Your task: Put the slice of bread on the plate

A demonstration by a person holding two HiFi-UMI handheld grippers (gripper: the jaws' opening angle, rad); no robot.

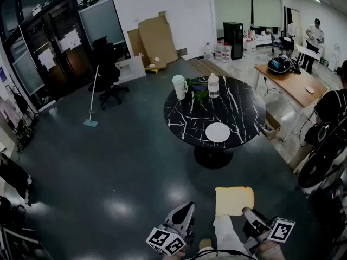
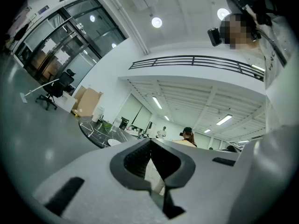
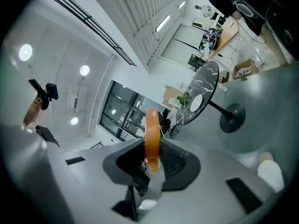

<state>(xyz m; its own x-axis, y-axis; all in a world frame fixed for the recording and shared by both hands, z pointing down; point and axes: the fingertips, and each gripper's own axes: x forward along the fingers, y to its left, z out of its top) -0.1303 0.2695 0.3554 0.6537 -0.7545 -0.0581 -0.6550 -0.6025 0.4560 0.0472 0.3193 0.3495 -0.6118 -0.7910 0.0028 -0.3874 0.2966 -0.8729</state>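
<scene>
The right gripper (image 1: 239, 215) is at the near right. Its jaws are pinching the slice of bread (image 1: 234, 201) by the near edge. The bread is pale yellow with a darker crust and is held out flat over the dark, shiny floor (image 1: 119, 167). In the right gripper view the bread shows edge-on, as a thin orange strip between the two black pads.

The left gripper (image 1: 181, 214) is just to the left of it. Its jaws are pressed together at the tips, and nothing is between them. Each gripper has a cube with black and white square markers.

Farther away stands a round black surface (image 1: 241, 107) with white lines like marble. The white plate (image 1: 217, 132) lies on its near edge. The plate has nothing on it and is well apart from the bread. At the far side of the surface stand a white jug (image 1: 179, 86) and a clear bottle (image 1: 213, 85), with something green (image 1: 199, 95) between them. The label on the bottle is too small to read.

To the far left are a black office chair (image 1: 108, 72) and a mop (image 1: 92, 99). Brown cardboard boxes (image 1: 157, 39) lean on the far wall. White papers (image 1: 70, 39) hang on the glass doors, but their writing is too small to read. A person (image 1: 314, 37) stands at the far right beside a wooden desk (image 1: 295, 83).
</scene>
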